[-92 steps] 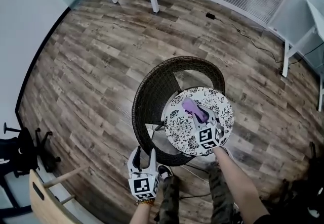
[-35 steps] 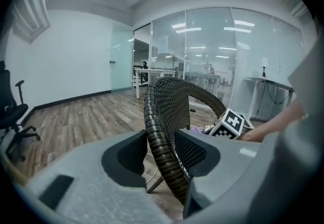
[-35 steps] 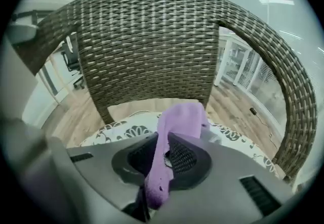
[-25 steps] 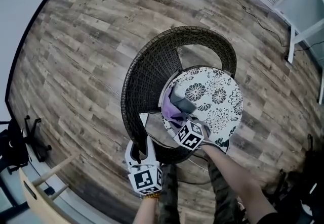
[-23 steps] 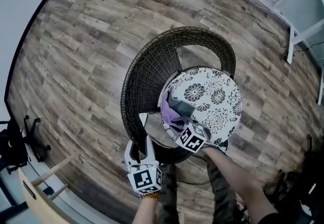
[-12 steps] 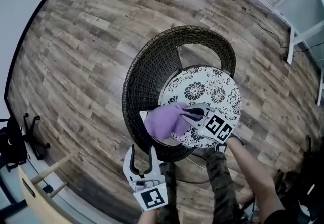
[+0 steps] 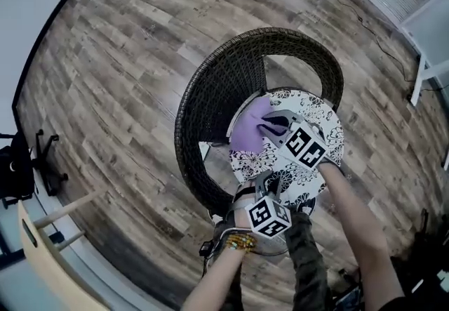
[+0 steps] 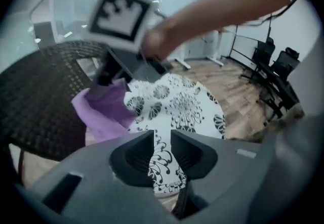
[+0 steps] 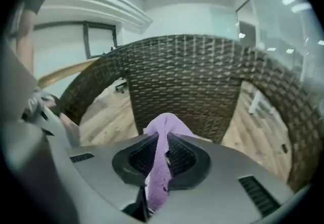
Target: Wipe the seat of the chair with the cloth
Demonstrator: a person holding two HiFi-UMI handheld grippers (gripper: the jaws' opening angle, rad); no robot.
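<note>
The wicker chair (image 7: 210, 106) has a round seat (image 7: 316, 102) with a black-and-white flower print. My right gripper (image 7: 266, 127) is shut on the purple cloth (image 7: 245, 130) over the seat's left side, near the backrest. In the right gripper view the cloth (image 9: 162, 127) is pinched between the jaws (image 9: 161, 160) and faces the woven back (image 9: 187, 81). My left gripper (image 7: 266, 180) hovers at the seat's front edge. Its jaws (image 8: 162, 154) have just been closing; a narrow gap remains with nothing in it, and the seat (image 8: 187, 106) and cloth (image 8: 104, 112) lie beyond.
Wood-plank floor surrounds the chair. A white table leg (image 7: 428, 57) stands at the right and a cable (image 7: 351, 8) runs across the floor behind the chair. A black office chair base (image 7: 21, 162) and a wooden frame (image 7: 49, 246) sit at the left.
My left gripper has swung from the floor side at the chair's lower left to the seat's front edge. The right gripper has carried the cloth from beyond the seat's left rim onto the seat.
</note>
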